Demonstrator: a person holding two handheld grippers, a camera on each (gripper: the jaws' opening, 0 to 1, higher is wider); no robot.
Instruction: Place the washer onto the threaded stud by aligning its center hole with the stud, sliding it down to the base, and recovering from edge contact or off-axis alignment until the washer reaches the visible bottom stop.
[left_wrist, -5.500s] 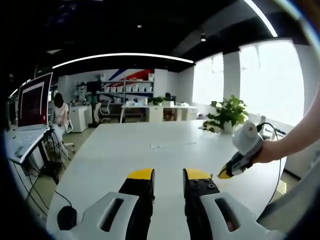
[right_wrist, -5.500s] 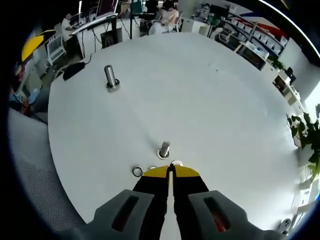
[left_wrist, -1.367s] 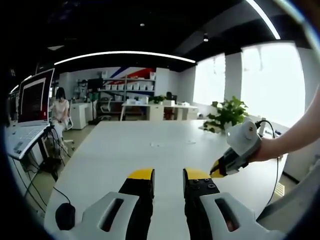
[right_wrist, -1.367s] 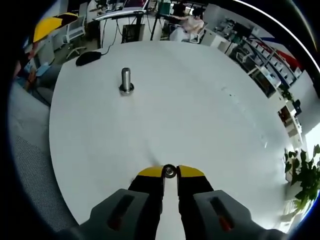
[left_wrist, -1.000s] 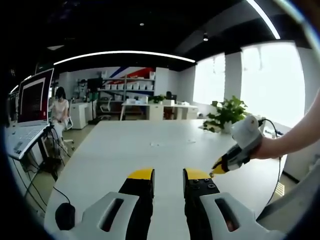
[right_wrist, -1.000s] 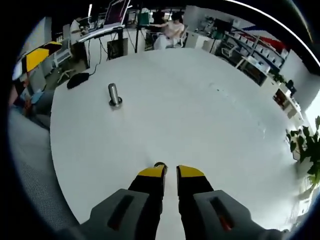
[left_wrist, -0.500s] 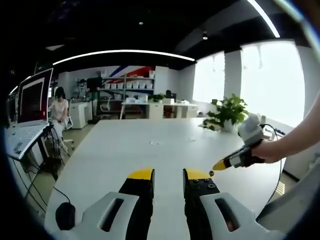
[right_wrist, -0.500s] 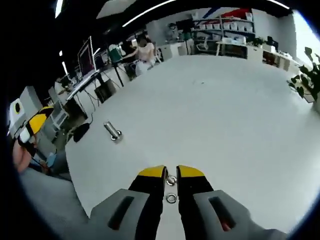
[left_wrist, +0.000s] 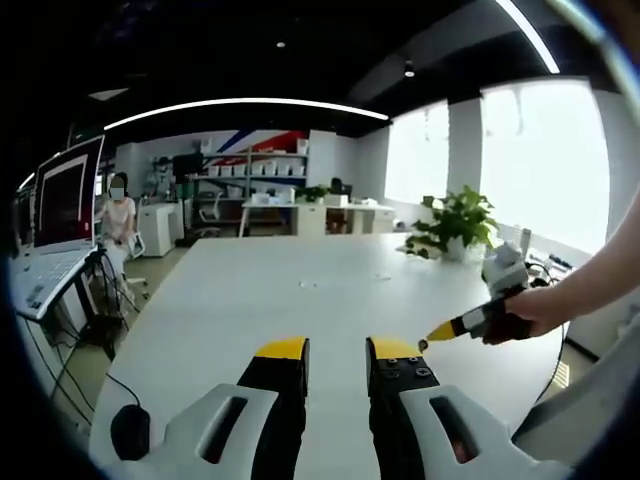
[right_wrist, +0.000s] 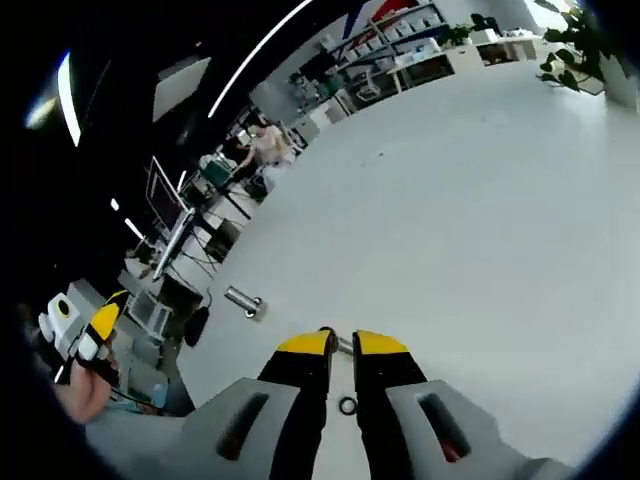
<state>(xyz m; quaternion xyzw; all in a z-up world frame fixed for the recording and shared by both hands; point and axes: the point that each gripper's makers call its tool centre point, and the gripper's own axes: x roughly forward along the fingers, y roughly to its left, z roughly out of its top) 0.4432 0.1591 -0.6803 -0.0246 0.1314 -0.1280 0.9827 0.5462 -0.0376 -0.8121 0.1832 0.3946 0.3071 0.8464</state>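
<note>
Left hand-held gripper (left_wrist: 339, 348): jaws spread, nothing between them, idle above the white worktop (left_wrist: 300, 290). At the right of the left gripper view, the right hand-held gripper (left_wrist: 432, 338) is angled down at the worktop. In the right gripper view, from the left: a tall stud (right_wrist: 243, 300) stands on its base, well apart from the jaws. Next, between the yellow tips, is a small grey piece (right_wrist: 343, 346), too small to tell whether it is a second stud. The jaws are a little parted, and I cannot tell whether they pinch it. A washer (right_wrist: 347, 405) lies flat on the worktop in the gap between the jaws, not on any stud. Judgement: the step in hand is seating. To do it well, hold the washer level, centre the hole over the stud tip, and lower it without force. If an edge catches, lift and re-centre rather than push. Count: two hand-held grippers, one sure stud, one washer, one unidentified grey piece.
</note>
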